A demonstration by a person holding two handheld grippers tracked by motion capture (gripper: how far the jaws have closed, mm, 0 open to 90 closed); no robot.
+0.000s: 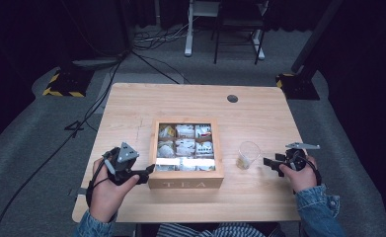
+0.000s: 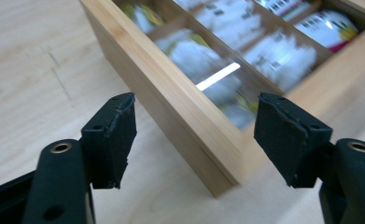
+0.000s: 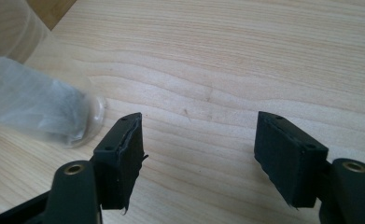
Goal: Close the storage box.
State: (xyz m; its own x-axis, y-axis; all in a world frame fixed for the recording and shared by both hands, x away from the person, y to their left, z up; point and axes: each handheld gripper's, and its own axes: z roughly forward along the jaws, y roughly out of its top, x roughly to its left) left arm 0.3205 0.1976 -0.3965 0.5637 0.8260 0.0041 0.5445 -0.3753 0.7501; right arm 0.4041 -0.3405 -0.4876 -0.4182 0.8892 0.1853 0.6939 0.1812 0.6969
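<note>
At table centre sits the wooden tea box, lid shut, sachets visible through its window. Left gripper at the box's near-left corner, jaws apart, corner between them untouched. Right gripper just right of the clear cup holding a tea bag, jaws apart, empty.

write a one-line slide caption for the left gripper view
Left gripper open at the corner of a closed wooden tea box, tea bags visible through its clear lid.

"TEA" on the wooden box front
</note>
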